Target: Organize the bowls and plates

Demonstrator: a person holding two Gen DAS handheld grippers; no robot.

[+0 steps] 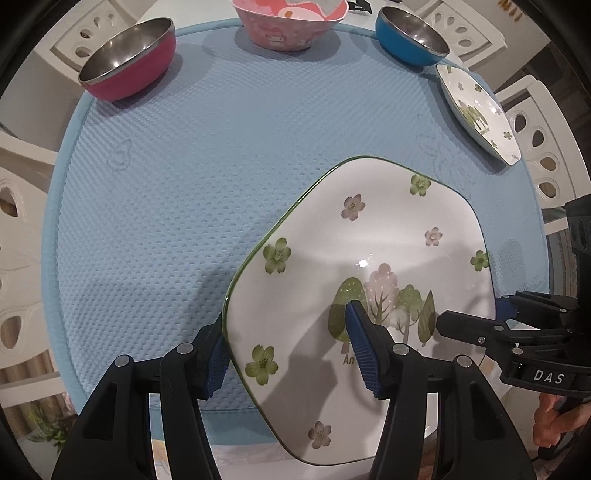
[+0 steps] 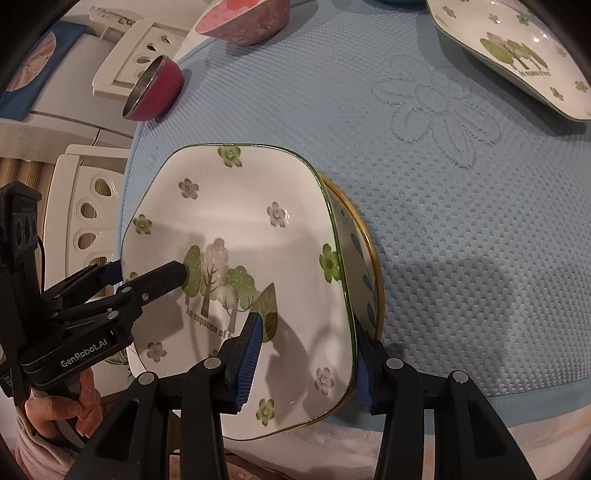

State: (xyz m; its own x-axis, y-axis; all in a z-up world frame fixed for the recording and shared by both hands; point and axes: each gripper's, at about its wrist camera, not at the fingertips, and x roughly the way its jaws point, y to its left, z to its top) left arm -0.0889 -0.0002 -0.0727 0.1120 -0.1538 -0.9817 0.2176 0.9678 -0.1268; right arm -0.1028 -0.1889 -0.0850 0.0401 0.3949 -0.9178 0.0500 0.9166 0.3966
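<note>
A white square plate with trees and flowers is held over the near edge of the blue mat. My left gripper grips its left rim, one finger on top, one underneath. My right gripper grips its right rim the same way. Under it lies a gold-rimmed plate, mostly hidden. A second tree plate lies at the far right. A magenta steel bowl, a pink cartoon bowl and a blue steel bowl stand along the far edge.
The blue textured mat covers a round table. White chairs with cut-out backs stand around it. The person's hand holds the left gripper's handle.
</note>
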